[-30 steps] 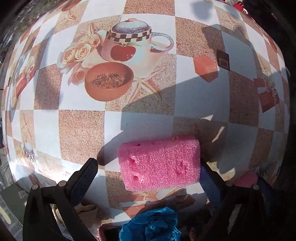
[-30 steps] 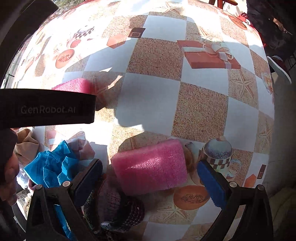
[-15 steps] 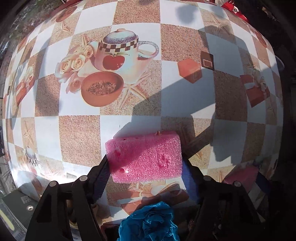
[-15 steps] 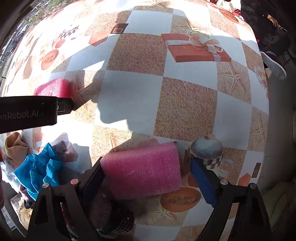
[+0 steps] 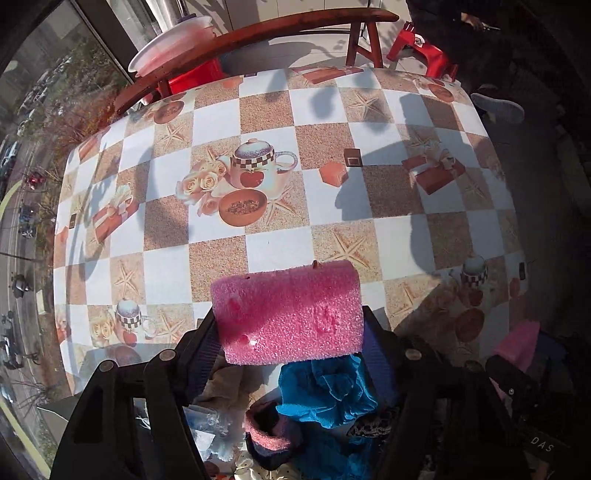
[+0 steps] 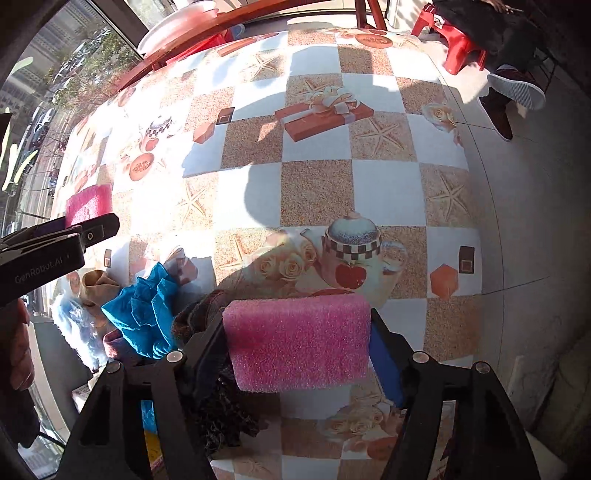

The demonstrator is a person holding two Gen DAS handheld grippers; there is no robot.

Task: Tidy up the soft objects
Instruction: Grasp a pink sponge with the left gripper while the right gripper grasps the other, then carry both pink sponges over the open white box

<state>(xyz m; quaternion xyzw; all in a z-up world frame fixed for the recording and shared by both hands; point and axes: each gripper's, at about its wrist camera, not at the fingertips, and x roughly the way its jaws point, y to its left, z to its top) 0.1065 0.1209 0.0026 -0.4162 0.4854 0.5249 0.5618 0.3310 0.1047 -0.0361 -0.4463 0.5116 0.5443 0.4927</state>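
A pink foam block [image 5: 288,314] hangs lifted above the checked tablecloth [image 5: 280,243], gripped end to end by my left gripper [image 5: 290,332]. My right gripper [image 6: 299,343] carries a second pink foam block [image 6: 299,332] off the table; its jaws are closing, pads pressed on both ends. In the right wrist view the left gripper [image 6: 55,251] shows at the left edge with its pink block [image 6: 88,203]. Under both grippers, by the table's near edge, lies a heap of soft things: a blue cloth [image 5: 325,391] [image 6: 144,306], a dark knit [image 6: 221,406], a beige cloth [image 6: 98,284], a pink knit cuff [image 5: 266,432].
The tablecloth is printed with teapots, gifts and starfish. A wooden chair back [image 5: 258,33] and a white dish [image 5: 173,48] stand beyond the far edge. Red stools [image 6: 461,44] and a person's shoe [image 6: 517,88] are at the back right. A hand [image 6: 14,343] shows at the left.
Both grippers closed on their pink foam blocks and lifted them off the table. The views have pulled back, so the table's far edge and the chair now show.
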